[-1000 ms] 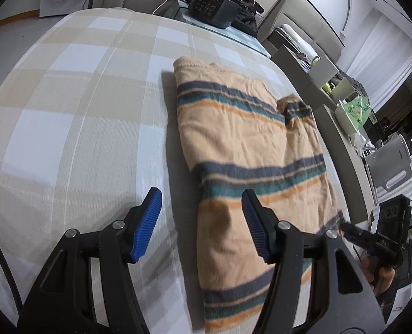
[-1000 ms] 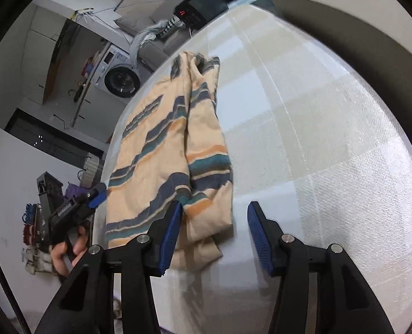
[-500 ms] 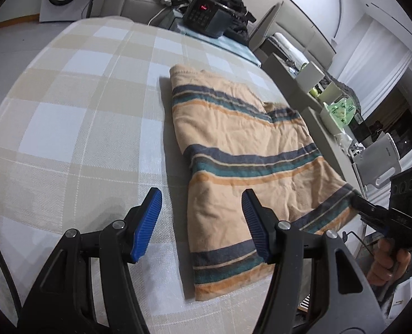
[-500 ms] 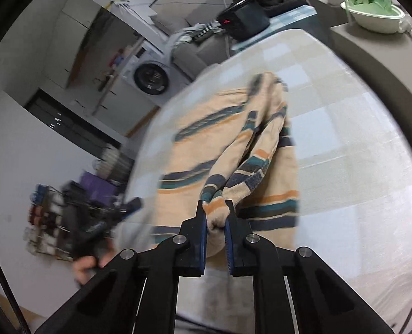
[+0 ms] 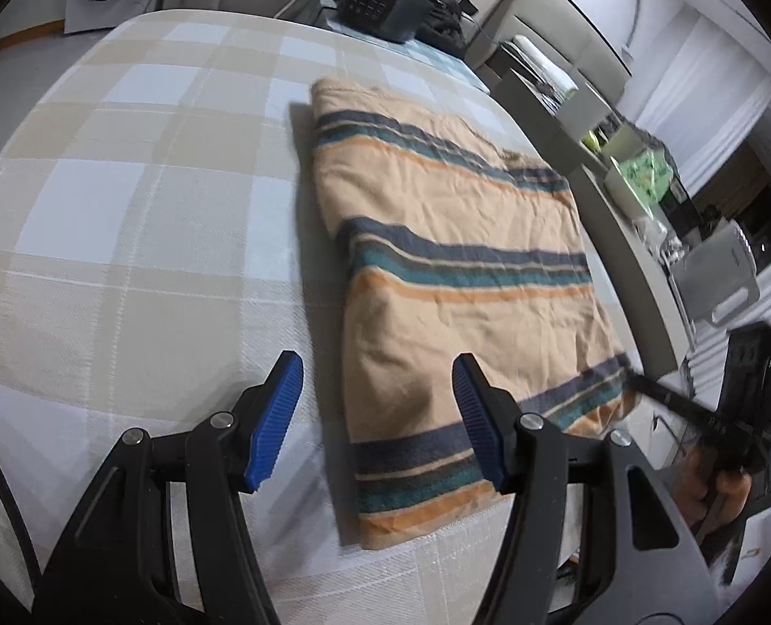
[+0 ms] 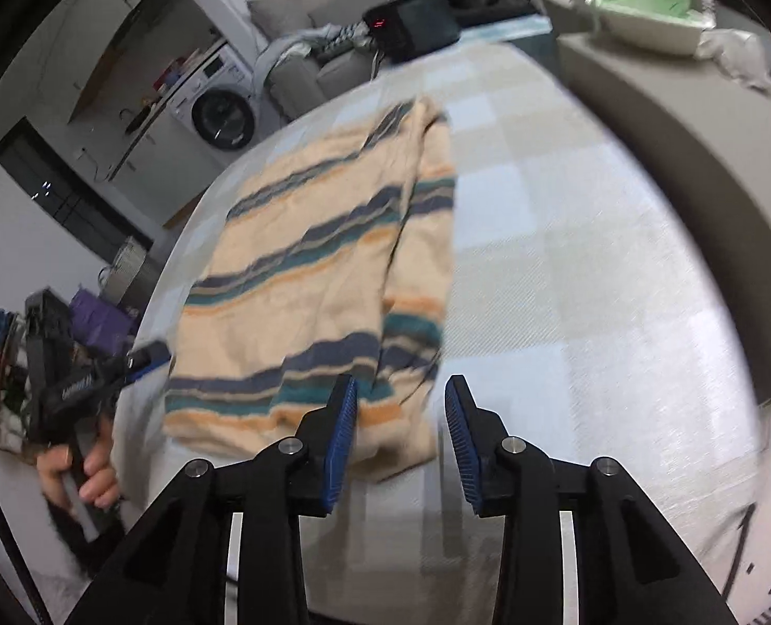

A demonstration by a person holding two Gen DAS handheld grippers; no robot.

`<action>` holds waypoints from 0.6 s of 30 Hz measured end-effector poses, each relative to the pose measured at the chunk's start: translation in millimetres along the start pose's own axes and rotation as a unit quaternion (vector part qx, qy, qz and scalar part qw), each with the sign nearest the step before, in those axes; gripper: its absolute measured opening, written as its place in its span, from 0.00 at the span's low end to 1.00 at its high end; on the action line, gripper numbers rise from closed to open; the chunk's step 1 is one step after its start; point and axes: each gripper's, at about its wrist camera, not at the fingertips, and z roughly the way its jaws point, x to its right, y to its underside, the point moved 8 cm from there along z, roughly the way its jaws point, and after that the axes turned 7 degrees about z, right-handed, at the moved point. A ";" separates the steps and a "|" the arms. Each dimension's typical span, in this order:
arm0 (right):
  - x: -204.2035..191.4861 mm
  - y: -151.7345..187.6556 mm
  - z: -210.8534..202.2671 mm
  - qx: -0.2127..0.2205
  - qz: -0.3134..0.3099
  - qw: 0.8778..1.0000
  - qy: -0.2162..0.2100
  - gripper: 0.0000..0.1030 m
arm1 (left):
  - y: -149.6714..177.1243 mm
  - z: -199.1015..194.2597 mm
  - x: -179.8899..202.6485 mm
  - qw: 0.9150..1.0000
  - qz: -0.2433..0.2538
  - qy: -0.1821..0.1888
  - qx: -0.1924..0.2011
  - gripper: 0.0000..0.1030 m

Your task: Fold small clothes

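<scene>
- On the beige-and-white checked tablecloth point(image 5: 125, 219) lies the peach knitted garment with navy, teal and orange stripes point(image 5: 453, 281), flat, one long side doubled over on itself.
- Right gripper with blue ribbed pads point(image 6: 398, 429) hangs just above the garment's near hem; its jaws are opening and nothing sits between them, the cloth lying below and beyond the tips.
- Left gripper point(image 5: 377, 422) hovers over the garment's near-left corner, jaws moderately wide and empty.
- Judgement: a lengthwise fold looks laid, and the next fold would bring the near hem toward the far edge.
- To do that well, each gripper should take one near corner of the garment, pinching every layer.
- Lift both corners together and level, carry them across, and lay hem on hem so the stripes align.
- Release only once the cloth rests, lest the doubled side slip open.
</scene>
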 end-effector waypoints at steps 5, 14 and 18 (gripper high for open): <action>-13.6 -11.8 3.1 0.024 -0.022 0.999 -0.032 0.35 | 13.7 3.9 20.0 0.998 0.052 -0.005 -0.022 0.55; -21.2 -16.0 29.3 -0.016 -0.024 0.997 -0.077 0.39 | 30.4 13.6 22.7 0.997 0.061 -0.005 -0.048 0.55; -20.7 -5.7 32.6 -0.056 -0.007 0.990 -0.132 0.38 | 32.8 12.4 22.3 0.997 0.065 -0.003 -0.050 0.55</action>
